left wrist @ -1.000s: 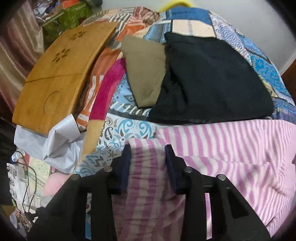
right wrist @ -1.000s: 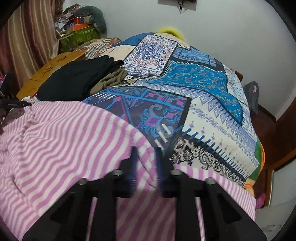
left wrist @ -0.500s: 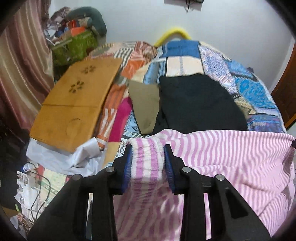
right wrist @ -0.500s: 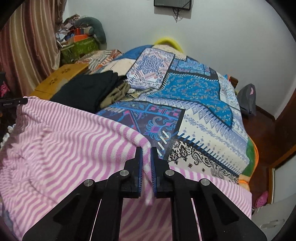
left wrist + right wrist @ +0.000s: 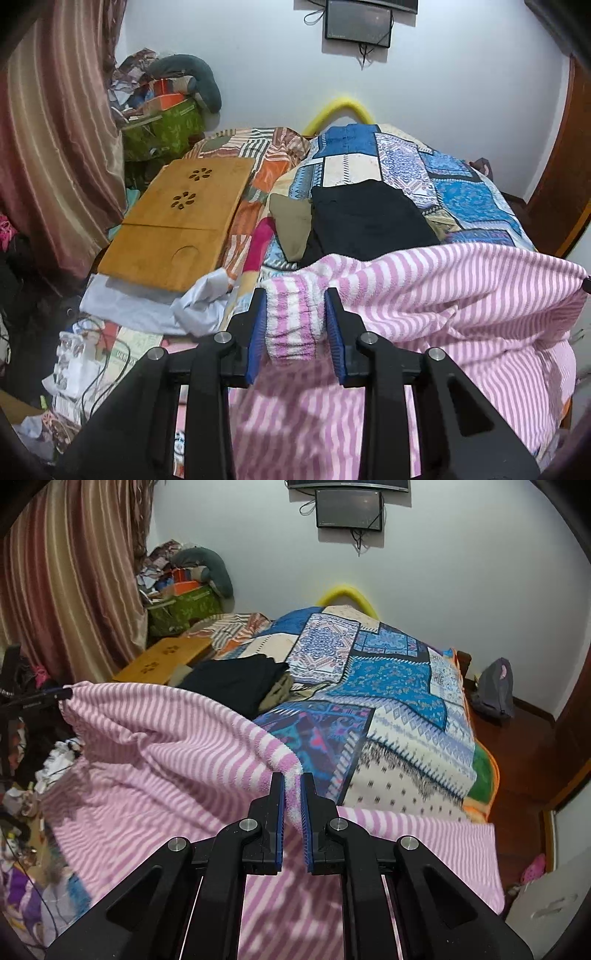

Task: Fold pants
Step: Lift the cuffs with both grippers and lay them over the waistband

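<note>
The pink-and-white striped pants (image 5: 461,295) hang stretched between both grippers above the near end of the bed. My left gripper (image 5: 294,295) is shut on the bunched elastic waistband at one corner. My right gripper (image 5: 292,775) is shut on a thin edge of the same pants (image 5: 166,746) at the other corner. In the right wrist view the left gripper's tip (image 5: 55,694) shows at the far left, pinching the cloth. The fabric sags in the middle and its lower part hangs below both grippers, out of sight.
A patchwork bedspread (image 5: 388,686) covers the bed. Folded black clothes (image 5: 369,221) and an olive garment (image 5: 291,225) lie on it behind the pants. A wooden lap tray (image 5: 177,225) rests at the left. Clutter, cables and a curtain (image 5: 55,147) fill the left side.
Both grippers have risen and pulled back, lifting the striped pants off the bed. The right gripper's jaws closed tighter on the fabric edge. More of the wall and room is in view.
</note>
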